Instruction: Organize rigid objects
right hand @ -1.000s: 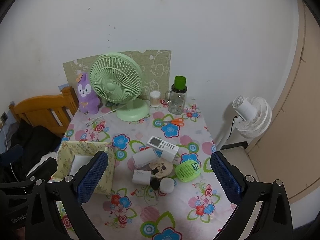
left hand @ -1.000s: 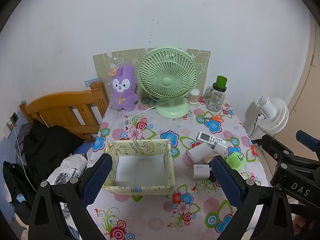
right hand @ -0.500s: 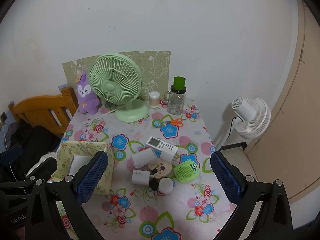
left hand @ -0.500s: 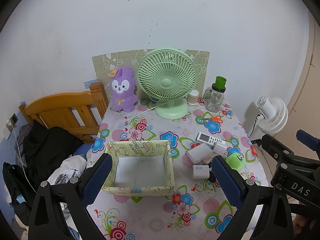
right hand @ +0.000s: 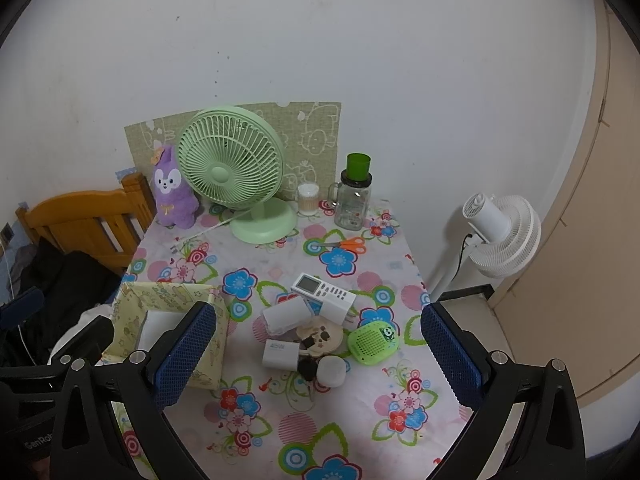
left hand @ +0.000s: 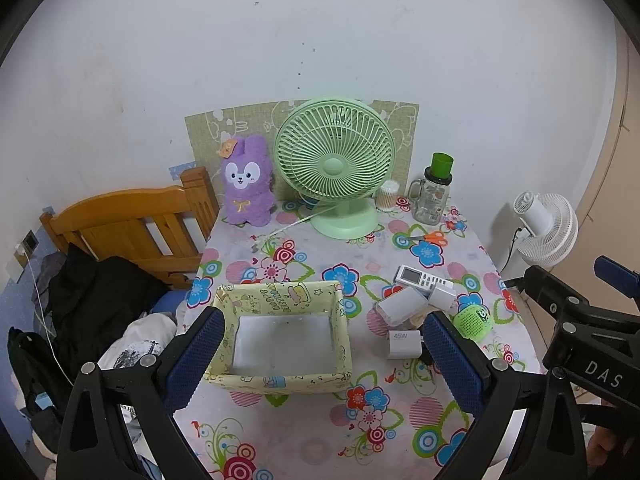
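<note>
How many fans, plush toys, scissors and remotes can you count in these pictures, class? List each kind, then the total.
Fans: 2, the green fan and the white fan
Plush: 1
Scissors: 1
Remote: 1
Total: 5

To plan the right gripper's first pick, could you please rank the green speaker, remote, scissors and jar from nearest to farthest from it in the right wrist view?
From the right gripper:
1. Green speaker, at the pile's right edge.
2. Remote, behind the pile.
3. Scissors, mid-table, toward the back.
4. Jar, at the back by the wall.
</note>
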Demonstrator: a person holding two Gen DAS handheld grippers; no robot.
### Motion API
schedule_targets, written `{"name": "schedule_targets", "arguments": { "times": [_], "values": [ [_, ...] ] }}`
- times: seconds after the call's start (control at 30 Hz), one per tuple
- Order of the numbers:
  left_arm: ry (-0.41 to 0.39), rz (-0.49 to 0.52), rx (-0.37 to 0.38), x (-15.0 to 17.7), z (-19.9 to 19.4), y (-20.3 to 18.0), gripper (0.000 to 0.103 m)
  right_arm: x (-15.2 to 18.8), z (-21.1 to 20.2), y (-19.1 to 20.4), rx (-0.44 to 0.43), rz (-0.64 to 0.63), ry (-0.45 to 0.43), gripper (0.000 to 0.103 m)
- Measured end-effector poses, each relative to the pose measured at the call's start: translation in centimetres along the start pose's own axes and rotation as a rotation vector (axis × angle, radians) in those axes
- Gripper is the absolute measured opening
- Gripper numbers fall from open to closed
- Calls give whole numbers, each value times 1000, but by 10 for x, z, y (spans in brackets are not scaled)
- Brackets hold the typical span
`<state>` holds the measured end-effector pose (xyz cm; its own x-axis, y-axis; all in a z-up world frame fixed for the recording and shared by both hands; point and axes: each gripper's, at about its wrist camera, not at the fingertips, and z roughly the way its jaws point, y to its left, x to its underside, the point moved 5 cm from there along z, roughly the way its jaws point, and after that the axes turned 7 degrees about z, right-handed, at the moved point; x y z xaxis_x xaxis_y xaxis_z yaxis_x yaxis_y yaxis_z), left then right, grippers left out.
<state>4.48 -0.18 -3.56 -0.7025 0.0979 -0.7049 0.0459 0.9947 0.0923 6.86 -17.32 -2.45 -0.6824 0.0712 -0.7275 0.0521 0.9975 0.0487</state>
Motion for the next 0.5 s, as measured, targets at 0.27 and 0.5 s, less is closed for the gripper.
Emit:
{"name": "schedule_targets", "arguments": {
  "times": [0.27, 0.5],
  "values": [
    [-1, 1, -1, 2, -1, 0, 100, 0, 0, 1, 0, 0, 1, 103],
    [-2, 3, -2, 1, 0, -1, 100, -3, 0, 0, 2, 0, -1, 103]
  ]
}}
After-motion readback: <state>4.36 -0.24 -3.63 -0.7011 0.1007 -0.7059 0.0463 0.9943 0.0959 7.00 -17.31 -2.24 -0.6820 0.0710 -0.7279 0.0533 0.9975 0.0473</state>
